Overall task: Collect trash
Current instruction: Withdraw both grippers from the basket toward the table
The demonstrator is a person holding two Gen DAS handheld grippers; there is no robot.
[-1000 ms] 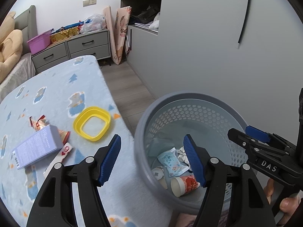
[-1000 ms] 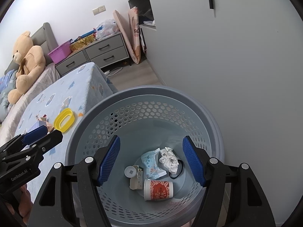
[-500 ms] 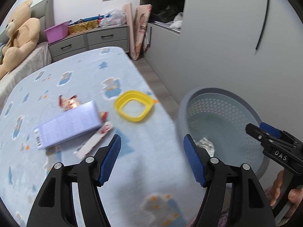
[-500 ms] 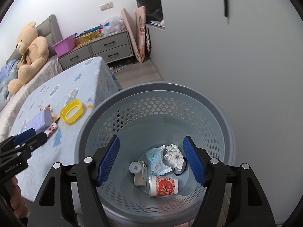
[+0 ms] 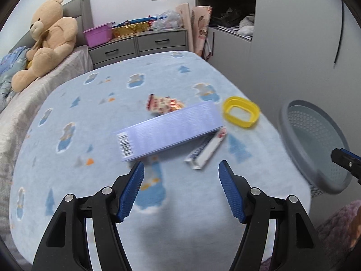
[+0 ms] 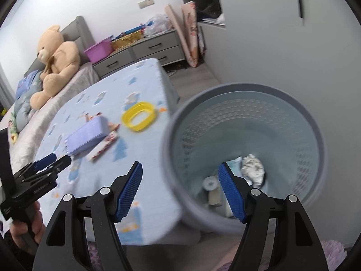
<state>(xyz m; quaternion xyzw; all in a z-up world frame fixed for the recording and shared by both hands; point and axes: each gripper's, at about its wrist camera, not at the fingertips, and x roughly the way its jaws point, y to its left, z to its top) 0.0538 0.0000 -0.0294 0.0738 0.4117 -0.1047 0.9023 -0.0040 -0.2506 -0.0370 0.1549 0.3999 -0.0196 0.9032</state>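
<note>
Fingers apart and empty, the left gripper [image 5: 180, 189] hovers over the lavender box [image 5: 169, 131] lying on the blue surface [image 5: 90, 117], probably light, stiff cardboard best pinched across its narrow sides, near the basket [image 6: 246, 158].

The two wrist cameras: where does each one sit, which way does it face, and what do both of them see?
Left wrist: sits on the left gripper, looking forward and down at the blue blanket with the purple box, white wrapper and yellow ring; the right gripper's tip shows at the right edge.
Right wrist: sits on the right gripper, facing the gray basket; the left gripper and its hand show at the left.
Shared: box, ring, wrapper, basket, teddy bear.
</note>
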